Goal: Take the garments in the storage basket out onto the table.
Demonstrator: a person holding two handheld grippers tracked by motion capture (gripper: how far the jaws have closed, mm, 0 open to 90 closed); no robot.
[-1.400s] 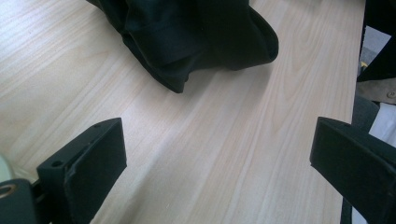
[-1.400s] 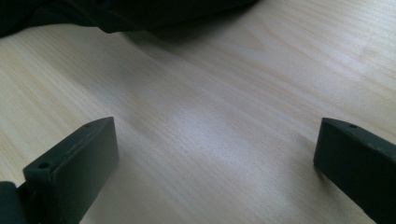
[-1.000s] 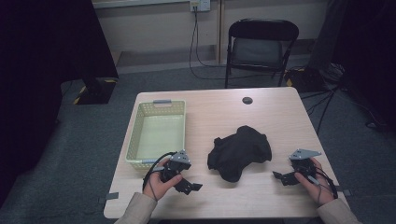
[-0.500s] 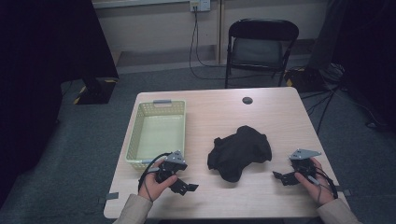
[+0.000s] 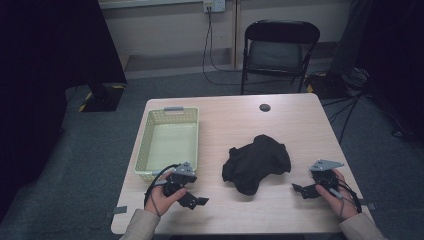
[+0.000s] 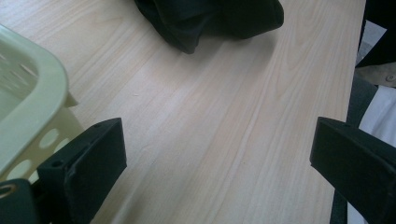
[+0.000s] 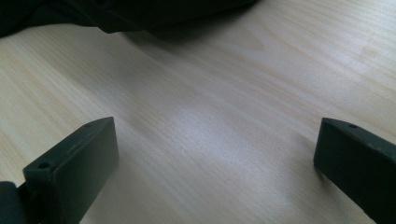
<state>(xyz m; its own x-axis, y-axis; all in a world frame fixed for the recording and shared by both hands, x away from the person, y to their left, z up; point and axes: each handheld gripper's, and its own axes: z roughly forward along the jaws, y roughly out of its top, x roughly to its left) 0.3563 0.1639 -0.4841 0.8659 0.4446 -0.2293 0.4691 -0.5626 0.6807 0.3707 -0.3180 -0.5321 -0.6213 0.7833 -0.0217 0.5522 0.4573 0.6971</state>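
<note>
A crumpled black cloth [image 5: 256,162] lies on the wooden table [image 5: 230,125], right of centre. A pale green plastic basket [image 5: 170,142] stands empty on the left. My left gripper [image 5: 195,197] rests near the front edge, just in front of the basket's near right corner, and points toward the cloth. In the left gripper view it [image 6: 217,140] is open over bare wood, with the basket's corner [image 6: 28,107] at the left and the cloth [image 6: 210,18] farther ahead. My right gripper [image 5: 300,191] sits right of the cloth, open [image 7: 215,135], with the cloth's edge [image 7: 116,14] ahead.
A small black round disc [image 5: 265,107] lies near the table's far edge. A black folding chair [image 5: 280,50] stands behind the table. Cables run across the floor at the right. Bare wood stretches between the basket and the cloth.
My left hand and its gripper have slid slightly to the left along the front edge. The right gripper, cloth and basket have not moved.
</note>
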